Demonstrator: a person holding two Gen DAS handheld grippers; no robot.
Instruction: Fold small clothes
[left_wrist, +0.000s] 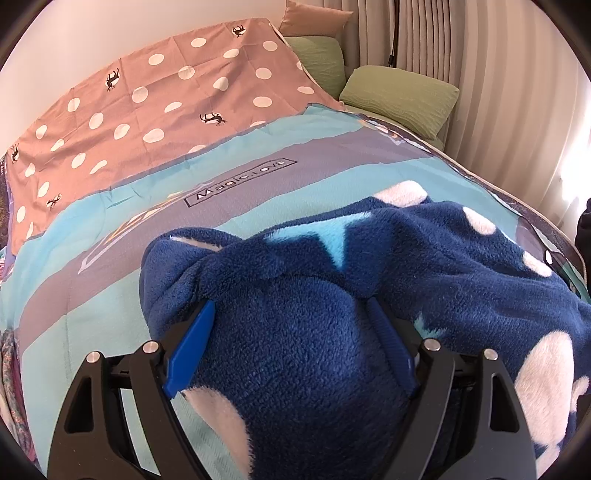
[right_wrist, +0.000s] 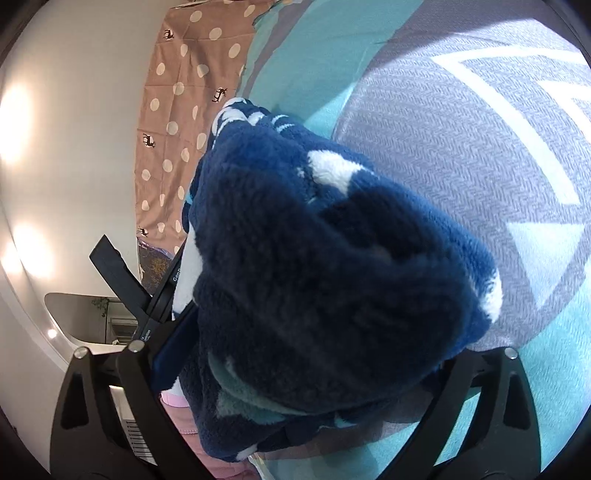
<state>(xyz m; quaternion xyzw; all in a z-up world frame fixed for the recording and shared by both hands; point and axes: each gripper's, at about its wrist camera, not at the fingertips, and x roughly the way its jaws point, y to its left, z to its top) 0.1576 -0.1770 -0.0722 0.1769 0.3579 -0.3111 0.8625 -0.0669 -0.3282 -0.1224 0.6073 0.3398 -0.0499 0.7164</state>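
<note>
Spread across the bed's blue quilt (left_wrist: 122, 295), toward 5 o'clock, the fleece garment (left_wrist: 424, 266) fills both wide-set grippers, left gripper (left_wrist: 291, 317) and right gripper (right_wrist: 306, 332); such bulky bunches may slip, ruining the fold.

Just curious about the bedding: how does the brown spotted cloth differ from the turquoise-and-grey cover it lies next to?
The brown spotted cloth carries white dots and small dark animal figures; the turquoise-and-grey cover has broad bands, white line shapes and a boxed word label.

The brown cloth lies bare, by the wall; the cover has the blue fleece garment on it.

Both lie spread flat over the bed.
</note>
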